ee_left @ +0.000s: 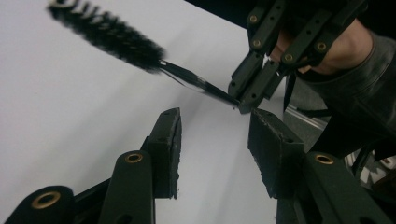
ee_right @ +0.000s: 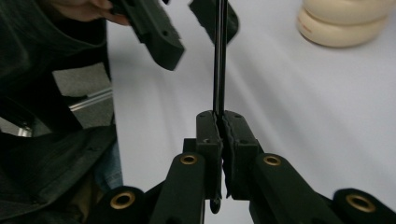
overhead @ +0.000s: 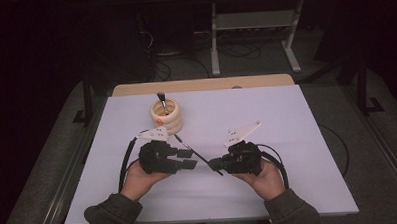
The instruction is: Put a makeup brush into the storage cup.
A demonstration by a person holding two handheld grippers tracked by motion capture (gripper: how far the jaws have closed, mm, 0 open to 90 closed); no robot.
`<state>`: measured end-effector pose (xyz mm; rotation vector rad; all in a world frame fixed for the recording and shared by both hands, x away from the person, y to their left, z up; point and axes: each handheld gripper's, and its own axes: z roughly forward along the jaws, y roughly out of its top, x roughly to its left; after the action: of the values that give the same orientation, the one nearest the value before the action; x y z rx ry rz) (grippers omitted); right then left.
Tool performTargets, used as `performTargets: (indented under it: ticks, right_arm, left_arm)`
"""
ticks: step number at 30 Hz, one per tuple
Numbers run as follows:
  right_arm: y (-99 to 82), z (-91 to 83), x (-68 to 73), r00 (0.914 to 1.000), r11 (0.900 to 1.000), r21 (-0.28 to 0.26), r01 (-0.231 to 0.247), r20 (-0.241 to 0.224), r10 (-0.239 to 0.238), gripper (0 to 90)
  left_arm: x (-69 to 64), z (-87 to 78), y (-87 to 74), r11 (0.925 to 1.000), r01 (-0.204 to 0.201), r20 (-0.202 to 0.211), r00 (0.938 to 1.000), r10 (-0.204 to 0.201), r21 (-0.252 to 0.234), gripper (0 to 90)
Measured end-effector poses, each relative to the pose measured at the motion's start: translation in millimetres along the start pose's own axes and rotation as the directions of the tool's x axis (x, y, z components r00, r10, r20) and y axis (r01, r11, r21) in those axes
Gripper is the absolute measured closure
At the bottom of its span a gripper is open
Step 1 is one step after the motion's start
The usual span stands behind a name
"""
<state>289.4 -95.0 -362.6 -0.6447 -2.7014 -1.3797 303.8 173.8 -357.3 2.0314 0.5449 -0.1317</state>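
I hold my right gripper (overhead: 214, 165) over the near half of the white table (overhead: 287, 139), a little right of its middle, with its jaws pressed together on the thin black handle of a brush (overhead: 195, 153). In the right gripper view the jaws (ee_right: 219, 135) meet flat around that handle, which rises straight up from between them. The brush runs slantwise from my right gripper toward the far left, its tip ending near the foot of the cream ringed holder (overhead: 166, 118).

In the left gripper view the brush (ee_left: 140, 51) shows its dark bristled head at the upper left, clear of the table, with the metal neck leading down to the closed jaws of my right gripper (ee_left: 243, 105).

My left gripper (overhead: 188, 159) sits left of the middle of the table's near half, pointing across toward the right one. Its jaws stand apart, with nothing pressed between them; in its own view (ee_left: 215, 140) the two black pads frame bare table, and the brush handle lies beyond their tips, not between them.

The holder stands toward the far edge, left of centre, and a second brush (overhead: 162, 102) stands upright inside it. A small orange mark shows on the holder's near side. My sleeves (overhead: 112, 212) come in over the near edge.
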Motion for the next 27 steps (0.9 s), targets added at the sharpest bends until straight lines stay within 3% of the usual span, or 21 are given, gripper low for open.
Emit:
performTargets:
  ticks: [8, 13, 17, 19, 22, 25, 27]
  right_arm:
    - [-2.5, 9.4, 3.7, 0.9998, 0.9998, 0.005, 0.020, -0.009, -0.020, 84.9]
    - [-2.9, 13.5, 6.2, 0.9994, 0.9996, 0.009, 0.028, -0.020, -0.028, 84.9]
    - [-2.8, 16.4, 9.1, 0.9986, 0.9985, 0.024, 0.050, -0.015, -0.050, 85.0]
    - [-3.4, 18.7, 8.8, 0.9958, 0.9952, 0.034, 0.092, -0.004, -0.092, 84.9]
    - [-3.5, 21.2, 11.3, 0.9952, 0.9944, 0.042, 0.097, -0.003, -0.097, 84.8]
    - [-3.2, 24.0, 13.4, 0.9934, 0.9920, 0.054, 0.114, 0.007, -0.115, 82.8]
    - [-3.8, 26.1, 11.7, 0.9903, 0.9881, 0.077, 0.133, 0.030, -0.136, 76.6]
  left_arm:
    - [0.5, -2.3, 0.2, 0.9996, 0.018, 0.029, 0.9994, -0.017, -0.021, 61.8]
    - [1.1, -2.0, 0.2, 0.9998, 0.001, 0.049, 0.9988, 0.000, -0.018, 71.1]
    - [1.6, -1.6, 0.5, 0.9997, 0.011, 0.081, 0.9966, -0.010, -0.020, 78.1]
    - [1.7, -1.0, 0.4, 0.9998, 0.013, 0.096, 0.9953, -0.011, -0.018, 81.9]
    - [1.6, -0.4, 0.6, 0.9998, 0.012, 0.116, 0.9932, -0.011, -0.014, 84.0]
    - [-0.5, -0.3, 1.6, 0.9995, -0.029, 0.095, 0.9951, 0.028, 0.010, 84.9]
    - [-2.1, -1.2, 2.5, 0.9991, -0.035, 0.080, 0.9963, 0.033, 0.023, 85.0]
